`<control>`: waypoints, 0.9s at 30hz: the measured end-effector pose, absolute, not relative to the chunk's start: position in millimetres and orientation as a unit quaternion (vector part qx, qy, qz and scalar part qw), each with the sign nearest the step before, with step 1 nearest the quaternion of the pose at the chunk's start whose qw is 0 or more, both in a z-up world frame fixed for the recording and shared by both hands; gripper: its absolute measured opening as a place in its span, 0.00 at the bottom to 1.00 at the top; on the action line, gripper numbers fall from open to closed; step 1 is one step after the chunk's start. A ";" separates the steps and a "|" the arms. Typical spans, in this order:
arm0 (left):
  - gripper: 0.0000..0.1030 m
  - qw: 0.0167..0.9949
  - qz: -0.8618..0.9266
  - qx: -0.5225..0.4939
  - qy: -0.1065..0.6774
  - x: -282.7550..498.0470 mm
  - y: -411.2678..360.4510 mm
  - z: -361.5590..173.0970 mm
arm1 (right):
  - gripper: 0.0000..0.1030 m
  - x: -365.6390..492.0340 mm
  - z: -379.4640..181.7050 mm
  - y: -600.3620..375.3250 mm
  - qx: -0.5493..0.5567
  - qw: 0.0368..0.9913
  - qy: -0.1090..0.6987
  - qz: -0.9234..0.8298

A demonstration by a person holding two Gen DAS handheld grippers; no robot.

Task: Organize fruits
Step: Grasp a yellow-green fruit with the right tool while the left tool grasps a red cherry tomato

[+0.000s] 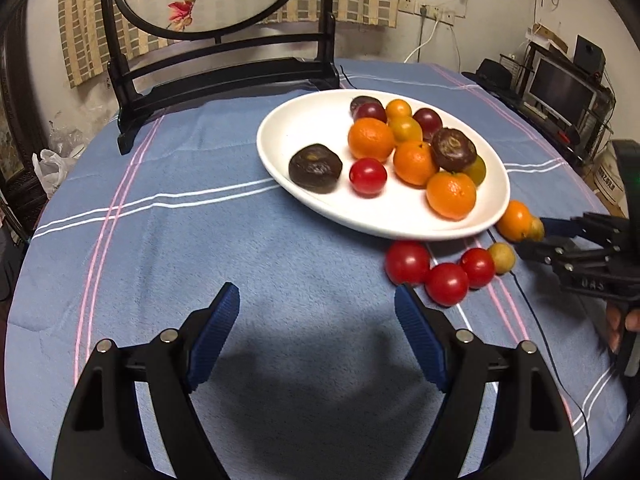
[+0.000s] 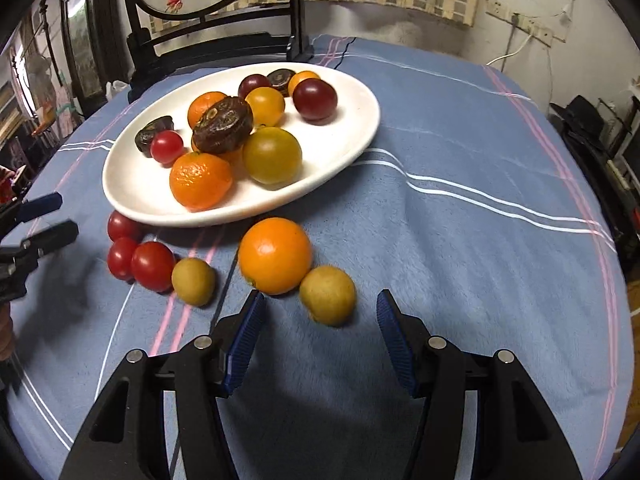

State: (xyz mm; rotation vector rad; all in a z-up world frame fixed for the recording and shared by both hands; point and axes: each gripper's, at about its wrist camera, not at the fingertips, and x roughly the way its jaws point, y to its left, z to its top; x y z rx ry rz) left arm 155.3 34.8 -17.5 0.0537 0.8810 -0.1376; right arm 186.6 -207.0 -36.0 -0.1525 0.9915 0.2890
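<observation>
On the blue striped tablecloth (image 2: 460, 240), the right gripper (image 2: 320, 320) gapes wide and empty, just short of a yellow-green fruit (image 2: 328, 295) and an orange (image 2: 275, 255). The left gripper (image 1: 318, 312), equally wide and empty, faces three red tomatoes (image 1: 440, 270). The white plate (image 1: 288, 136) already holds most fruit, so I judge the job well along, with six loose pieces left.

The right gripper (image 2: 320, 338) is hovering with its blue-padded jaws spread apart over the blue striped tablecloth (image 2: 460, 240), nothing between them. Just ahead of its fingers a tan fruit (image 2: 328, 295) is lying on the cloth, touching a loose orange (image 2: 275, 255) beside it. Further left, a second tan fruit (image 2: 193, 281) is sitting against three red tomatoes (image 2: 138, 256) clustered by the near rim of the white plate (image 2: 360, 120). The plate is holding oranges, dark purple and yellow-green fruits, and wrinkled brown ones. At the cloth's left edge the left gripper (image 2: 46, 216) is reaching in, jaws parted.
</observation>
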 end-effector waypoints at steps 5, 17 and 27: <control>0.76 0.897 -0.074 0.026 0.434 153.6 27.6 -19.5 | 0.27 186.3 -32.9 -214.0 -0.044 0.866 0.475 0.153; 0.76 0.885 -0.083 0.041 0.457 153.4 1.4 -31.1 | 0.27 154.9 -24.5 -215.0 -0.044 0.871 0.453 0.184; 0.64 0.877 -0.107 0.049 0.466 154.6 -35.6 -40.4 | 0.27 144.0 -15.7 -218.4 -0.033 0.872 0.440 0.212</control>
